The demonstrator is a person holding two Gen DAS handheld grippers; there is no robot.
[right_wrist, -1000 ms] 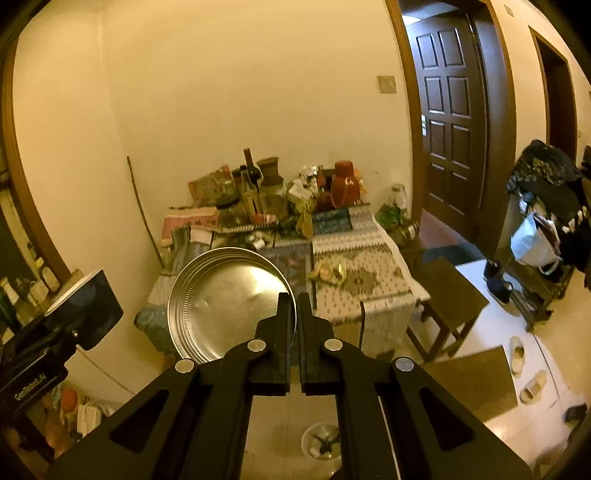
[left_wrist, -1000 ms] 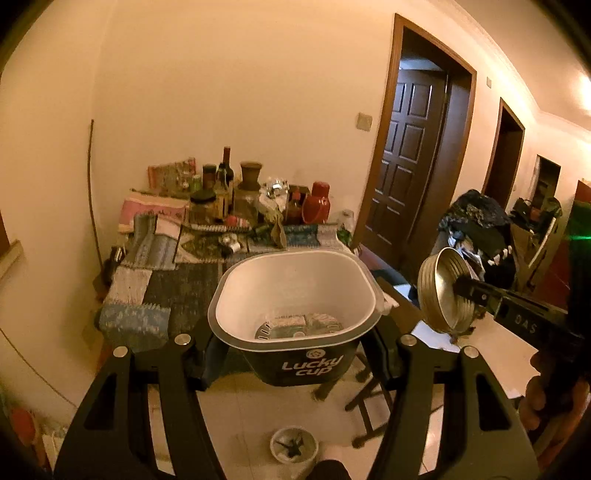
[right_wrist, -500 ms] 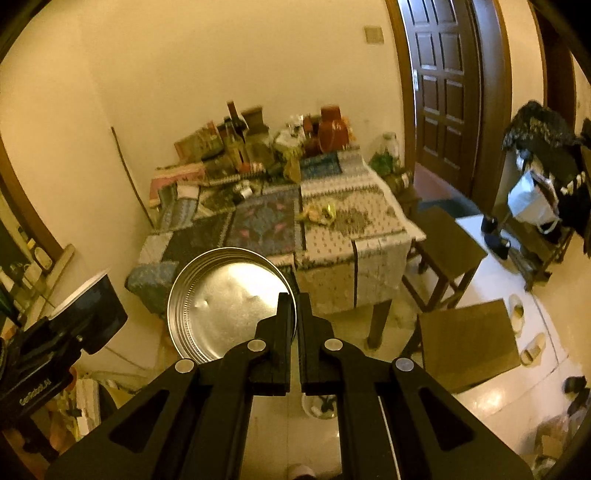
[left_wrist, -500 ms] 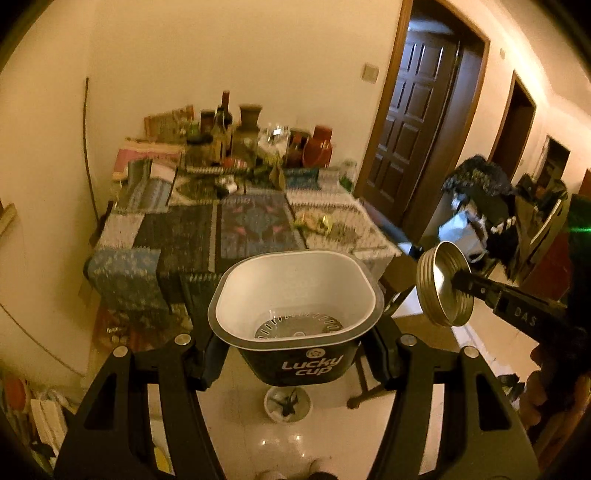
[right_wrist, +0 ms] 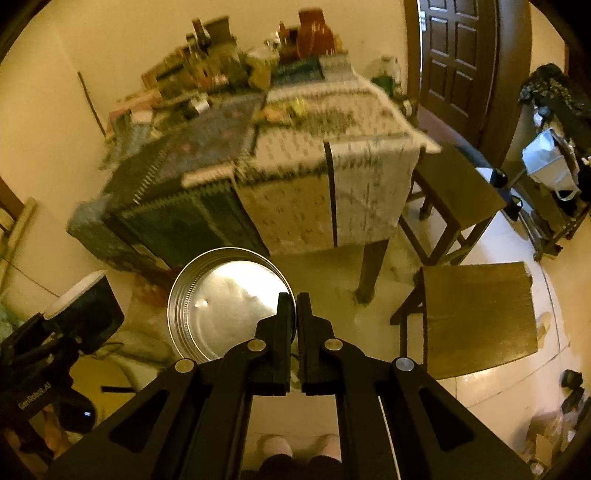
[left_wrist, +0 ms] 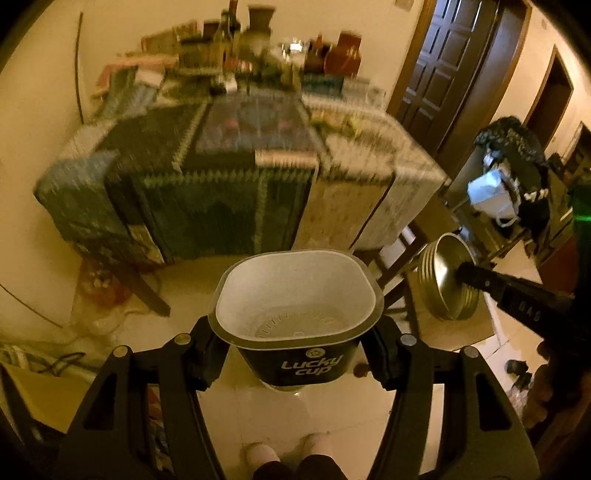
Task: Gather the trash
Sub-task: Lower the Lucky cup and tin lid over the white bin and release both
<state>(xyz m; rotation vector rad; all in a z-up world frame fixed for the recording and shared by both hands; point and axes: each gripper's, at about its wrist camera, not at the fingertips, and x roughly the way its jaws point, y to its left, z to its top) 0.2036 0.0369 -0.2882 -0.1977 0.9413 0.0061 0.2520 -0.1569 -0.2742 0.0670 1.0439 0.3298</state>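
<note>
Left hand-held gripper clamps a black "Lucky cup" noodle cup by its two sides, fingers pressed on the cup walls just under the rim. Cup upright, mouth open to camera, white inside, round ridged bottom visible; contents cannot be told. It hangs in the air over the pale tiled floor, in front of the bench, apart from it.

Right hand-held gripper is closed on the rim of a round metal tin lid; fingers nearly together with only the thin rim between them. Lid tilted, shiny inside facing the camera, threaded edge showing. In the left wrist view the same lid sits to the right of the cup, near but not touching, pinched by the right hand-held gripper.

In the right wrist view the cup shows at far left, held by the left hand-held gripper, apart from the lid.

Bench covered with patchwork cloths, dark on the left, pale on the right, blurred. Bottles, jars and a brown jug crowd its far edge against the wall. Two wooden stools stand on the floor right of the bench. Dark wooden door behind. Person's feet in light slippers at bottom edge.
</note>
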